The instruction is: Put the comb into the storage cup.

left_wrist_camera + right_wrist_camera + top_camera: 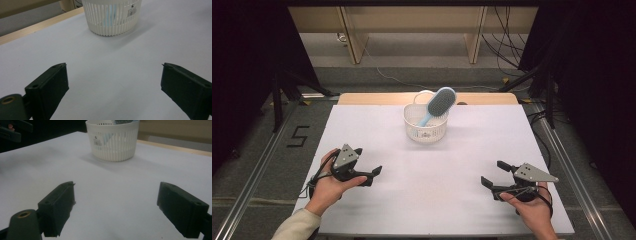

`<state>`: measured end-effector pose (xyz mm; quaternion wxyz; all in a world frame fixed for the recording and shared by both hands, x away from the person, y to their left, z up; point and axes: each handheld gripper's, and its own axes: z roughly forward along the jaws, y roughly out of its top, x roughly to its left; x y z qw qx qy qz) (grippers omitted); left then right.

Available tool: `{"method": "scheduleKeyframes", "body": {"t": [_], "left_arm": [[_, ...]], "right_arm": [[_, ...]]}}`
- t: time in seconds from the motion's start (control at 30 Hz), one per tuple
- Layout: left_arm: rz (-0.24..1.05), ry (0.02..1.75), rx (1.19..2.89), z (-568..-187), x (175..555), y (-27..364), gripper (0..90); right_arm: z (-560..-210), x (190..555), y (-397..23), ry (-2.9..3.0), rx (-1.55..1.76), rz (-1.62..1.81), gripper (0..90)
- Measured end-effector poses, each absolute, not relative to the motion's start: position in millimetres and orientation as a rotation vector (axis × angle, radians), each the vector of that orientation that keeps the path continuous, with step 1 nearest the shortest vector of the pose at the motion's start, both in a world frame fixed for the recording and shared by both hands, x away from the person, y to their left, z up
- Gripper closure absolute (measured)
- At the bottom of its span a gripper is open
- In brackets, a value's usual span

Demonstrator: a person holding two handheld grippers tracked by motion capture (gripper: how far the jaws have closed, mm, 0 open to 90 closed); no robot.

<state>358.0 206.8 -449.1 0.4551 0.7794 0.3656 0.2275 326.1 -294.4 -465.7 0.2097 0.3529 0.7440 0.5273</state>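
A white slatted basket [413, 131] stands at the far middle of the white table [437, 170]. A light blue hairbrush [440, 103] leans in it, its grey bristle head sticking out over the right rim. The same basket [120, 25] appears ahead in the left gripper view, and the basket [120, 147] again in the right gripper view. My left gripper [368, 165] is held low at the near left, open, nothing between its jaws. My right gripper [495, 173] is at the near right, open and empty too. Both point inward toward the basket.
A bare wooden strip [377, 98] runs along the table's far edge. Cables [507, 55] trail on the floor behind, near wooden furniture legs [354, 42]. A black "5" [298, 136] is marked on the floor at left. Metal rails [257, 170] flank the table.
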Motion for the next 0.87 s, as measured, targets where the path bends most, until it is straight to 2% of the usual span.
{"method": "scheduleKeyframes", "body": {"t": [0.53,0.87], "left_arm": [[0.606,0.888,1.924,-455,346,219,7.5],[0.579,0.900,1.909,-459,339,220,7.7]], "right_arm": [[-466,326,-295,2.070,0.986,1.470,15.5],[-466,326,-295,2.066,0.983,1.463,15.5]]}}
